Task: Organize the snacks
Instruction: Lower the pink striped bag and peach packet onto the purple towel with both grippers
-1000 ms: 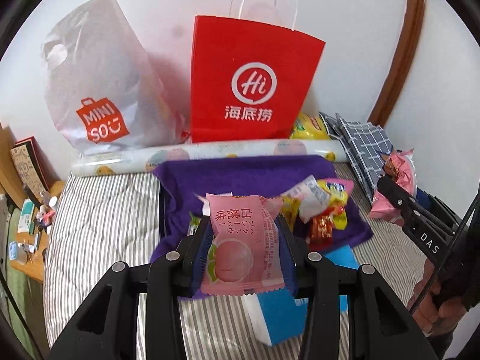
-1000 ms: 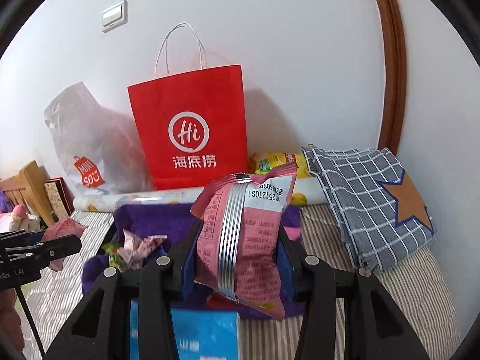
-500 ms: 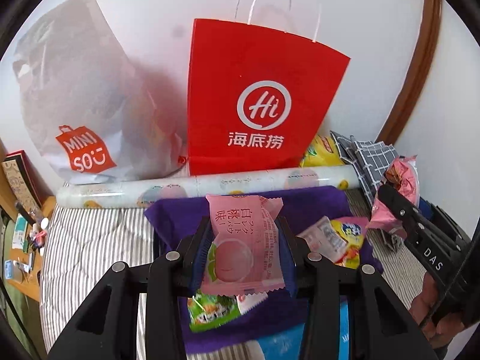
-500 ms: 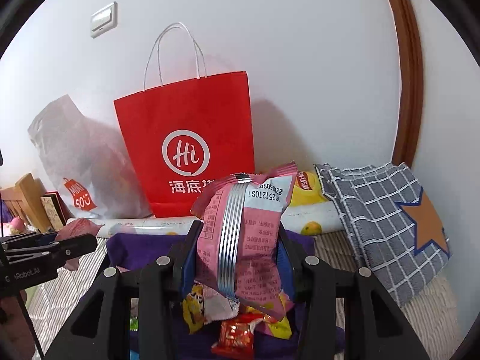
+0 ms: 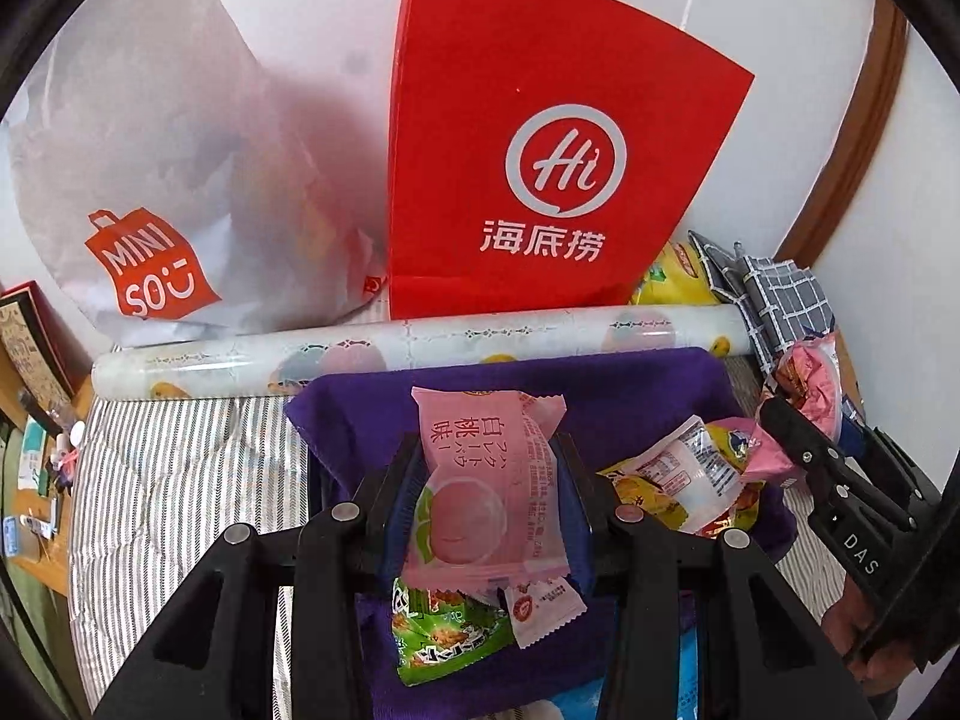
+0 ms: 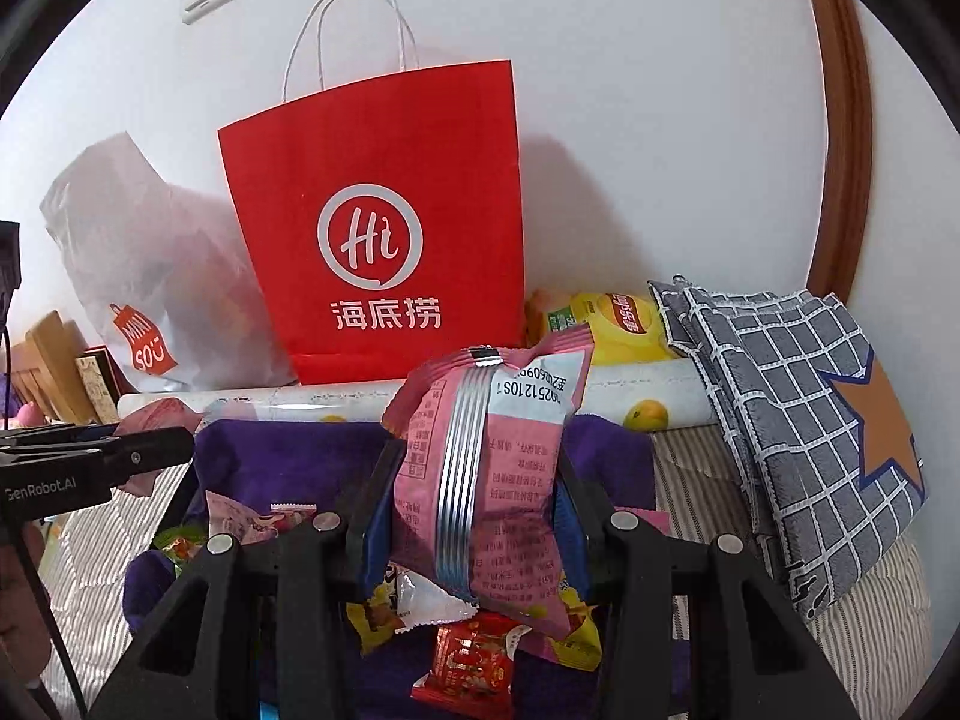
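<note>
The pink peach snack packet [image 5: 486, 492] is clamped upright in the left gripper [image 5: 487, 501] above the purple cloth [image 5: 630, 384]; the right gripper [image 6: 474, 510] pinches a pink crimped pouch [image 6: 486, 474] (back seam showing), the red paper bag [image 6: 384, 228] behind

A checked cushion [image 6: 792, 420] leans on the wall beside a wrapped roll [image 5: 420, 342]

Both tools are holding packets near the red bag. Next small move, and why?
Probably lift the left tool with its pale pink peach packet toward the red paper bag. The packet sits low against the bag's front, and the bag's mouth lies above that view.
</note>
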`<state>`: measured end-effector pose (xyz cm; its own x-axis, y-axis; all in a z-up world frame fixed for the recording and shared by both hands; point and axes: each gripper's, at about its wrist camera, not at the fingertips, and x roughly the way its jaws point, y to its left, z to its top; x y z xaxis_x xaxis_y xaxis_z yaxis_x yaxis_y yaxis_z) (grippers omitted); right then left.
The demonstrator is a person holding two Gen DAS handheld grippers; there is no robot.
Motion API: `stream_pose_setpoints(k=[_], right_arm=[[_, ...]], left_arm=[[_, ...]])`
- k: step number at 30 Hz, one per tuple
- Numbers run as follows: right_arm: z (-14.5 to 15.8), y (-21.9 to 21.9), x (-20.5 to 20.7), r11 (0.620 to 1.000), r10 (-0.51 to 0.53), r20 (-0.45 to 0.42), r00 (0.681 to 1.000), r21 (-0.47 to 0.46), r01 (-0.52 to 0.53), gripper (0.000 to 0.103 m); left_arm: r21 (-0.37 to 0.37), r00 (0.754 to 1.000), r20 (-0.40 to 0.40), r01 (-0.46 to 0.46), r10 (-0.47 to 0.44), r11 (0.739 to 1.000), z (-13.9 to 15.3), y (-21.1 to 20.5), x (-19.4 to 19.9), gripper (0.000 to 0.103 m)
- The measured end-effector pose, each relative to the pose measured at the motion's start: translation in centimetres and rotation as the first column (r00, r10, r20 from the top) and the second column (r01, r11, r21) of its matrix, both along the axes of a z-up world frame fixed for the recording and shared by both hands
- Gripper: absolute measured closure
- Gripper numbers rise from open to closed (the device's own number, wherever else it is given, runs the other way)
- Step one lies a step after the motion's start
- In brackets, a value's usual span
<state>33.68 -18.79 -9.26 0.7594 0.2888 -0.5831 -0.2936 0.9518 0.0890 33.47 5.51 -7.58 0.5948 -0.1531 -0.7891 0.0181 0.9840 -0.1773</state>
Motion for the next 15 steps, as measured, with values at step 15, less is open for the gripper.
stream_pose_setpoints(k=[15], right_arm=[[-0.4, -1.2, 0.5, 0.999, -0.027, -0.025, 0.999, 0.042, 0.028, 0.060]], left_arm=[[0.026, 1.000, -0.017, 0.000, 0.001, 1.000, -0.9, -0.4, 0.6, 0.061]])
